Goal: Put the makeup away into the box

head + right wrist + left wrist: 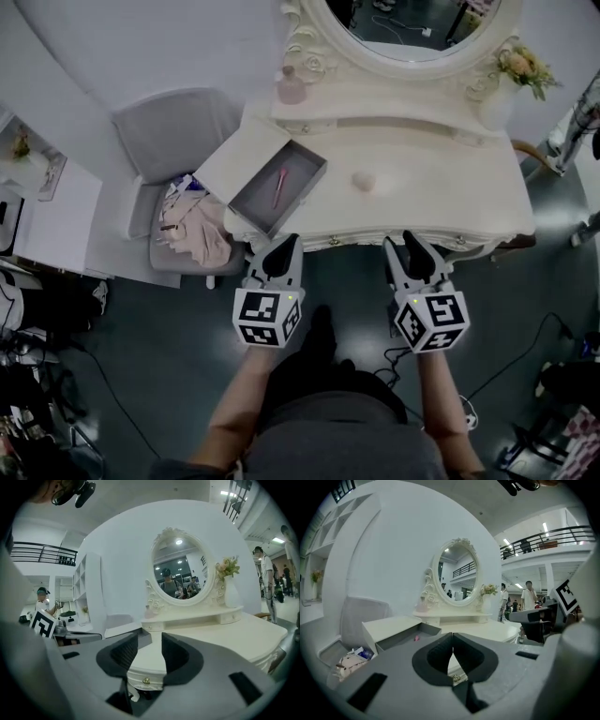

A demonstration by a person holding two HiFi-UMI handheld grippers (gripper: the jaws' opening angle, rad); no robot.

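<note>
Makeup stick (pixel 280 187), pink, lying inside grey box (pixel 302 161) at worktop (pixel 422 187) left edge, just beyond left tongs (pixel 282 246) pressed together, empty, long axis pointing away from them, right tongs (pixel 405 246) spread, empty.

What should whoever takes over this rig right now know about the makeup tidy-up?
Left gripper: shut, empty, just short of the table front edge.
Right gripper: open, nothing between its jaws, also short of the table.
Things: the open box sits on the table's left corner with a pink stick inside. A beige puff lies on the tabletop to its right. A pink bottle stands by the mirror.
Done: pink stick boxed.
Left: the puff, perhaps the bottle.
</note>
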